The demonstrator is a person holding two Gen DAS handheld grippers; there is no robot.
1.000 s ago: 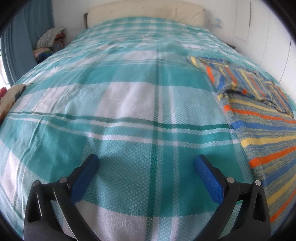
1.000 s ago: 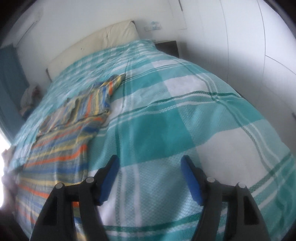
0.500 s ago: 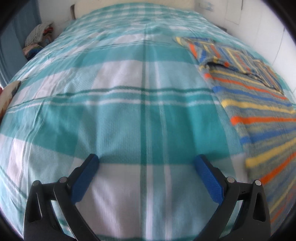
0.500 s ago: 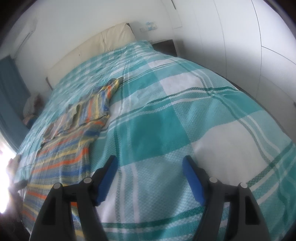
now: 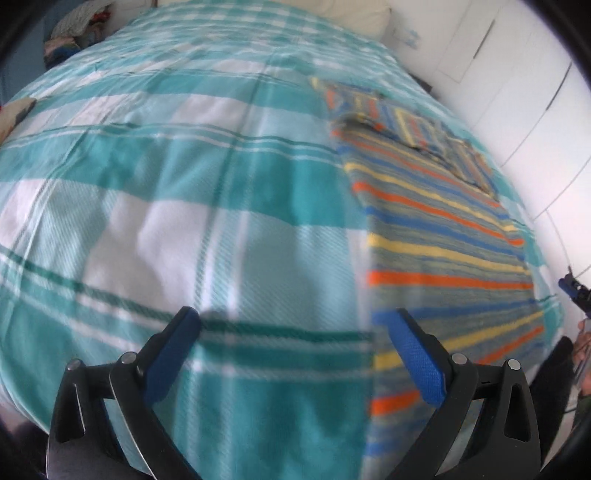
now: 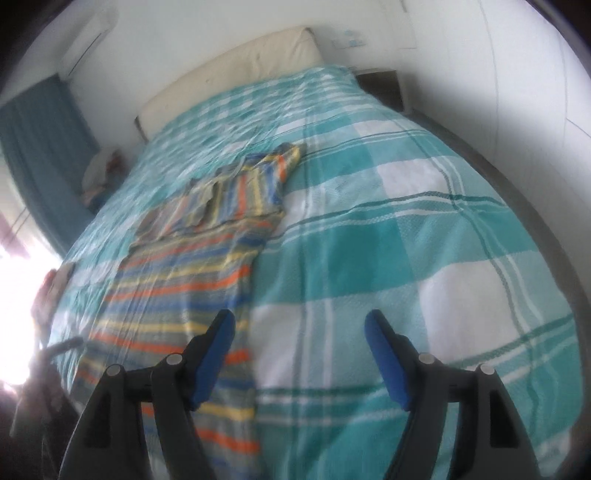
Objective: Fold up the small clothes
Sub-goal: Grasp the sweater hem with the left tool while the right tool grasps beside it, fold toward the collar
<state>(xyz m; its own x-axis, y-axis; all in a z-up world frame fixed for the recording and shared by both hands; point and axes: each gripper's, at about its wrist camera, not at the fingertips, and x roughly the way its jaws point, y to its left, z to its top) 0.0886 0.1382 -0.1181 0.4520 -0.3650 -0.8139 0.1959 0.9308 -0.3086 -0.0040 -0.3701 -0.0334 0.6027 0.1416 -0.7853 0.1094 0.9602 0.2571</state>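
Note:
A striped garment (image 5: 439, 236) in blue, orange, yellow and grey lies flat on the bed, its far part folded over itself. In the left wrist view it is on the right; in the right wrist view the garment (image 6: 184, 273) is on the left. My left gripper (image 5: 291, 332) is open and empty above the bed, its right finger over the garment's near left edge. My right gripper (image 6: 299, 332) is open and empty, its left finger over the garment's right edge.
The bed carries a teal and white checked cover (image 5: 184, 184). A cream headboard (image 6: 240, 62) stands at the far end. White wardrobe doors (image 6: 517, 74) line the right side. A heap of clothes (image 5: 74, 29) lies at the far left, beside a blue curtain (image 6: 40, 155).
Both grippers have moved toward the striped garment: the left one swung right so the garment now reaches its right finger, the right one swung left over the garment's edge. Both stayed open.

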